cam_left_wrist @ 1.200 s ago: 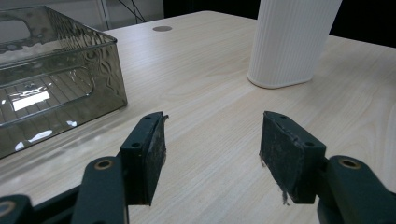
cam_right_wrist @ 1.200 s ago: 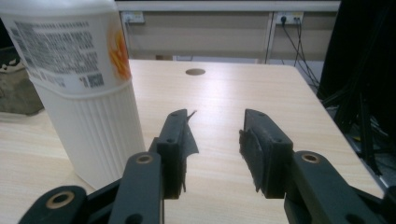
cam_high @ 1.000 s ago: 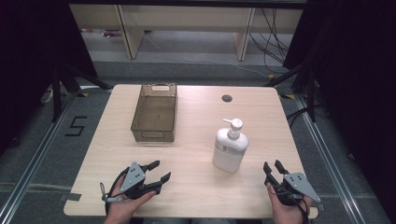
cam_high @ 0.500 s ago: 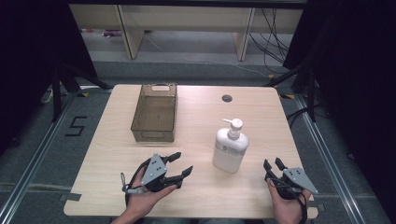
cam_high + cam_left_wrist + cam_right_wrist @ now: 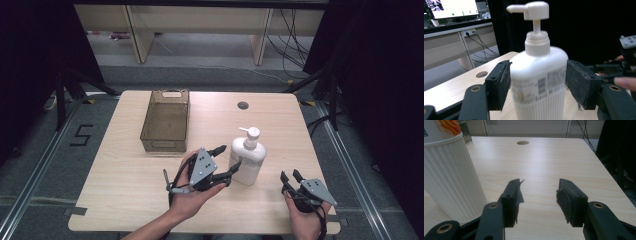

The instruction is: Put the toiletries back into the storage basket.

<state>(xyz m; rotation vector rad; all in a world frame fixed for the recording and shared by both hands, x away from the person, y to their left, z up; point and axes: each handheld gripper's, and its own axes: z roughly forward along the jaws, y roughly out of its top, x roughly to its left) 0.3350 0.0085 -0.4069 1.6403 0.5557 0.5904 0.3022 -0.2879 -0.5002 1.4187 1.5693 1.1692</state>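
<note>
A white pump bottle (image 5: pixel 247 157) stands upright on the wooden table (image 5: pixel 125 185), right of centre. My left gripper (image 5: pixel 229 158) comes at it from the left, level with its body. In the left gripper view the bottle (image 5: pixel 536 75) stands between the two black pads (image 5: pixel 499 82), which sit close against its sides without visibly squeezing it. The left gripper (image 5: pixel 539 66) has just been opening, with the bottle between its jaws. My right gripper (image 5: pixel 290 175) rests low at the front right, open and with nothing in it (image 5: pixel 539 182). The ribbed bottle (image 5: pixel 449 170) is to its left.
A smoky see-through bin (image 5: pixel 166 120) stands at the back left of the table. A round cable hole (image 5: pixel 243 105) sits near the far edge. Floor rails and dark curtains flank the table, with shelves behind it.
My left hand has swung from the front left of the table up and to the right, bringing its jaws around the bottle. The right hand has stayed put.
</note>
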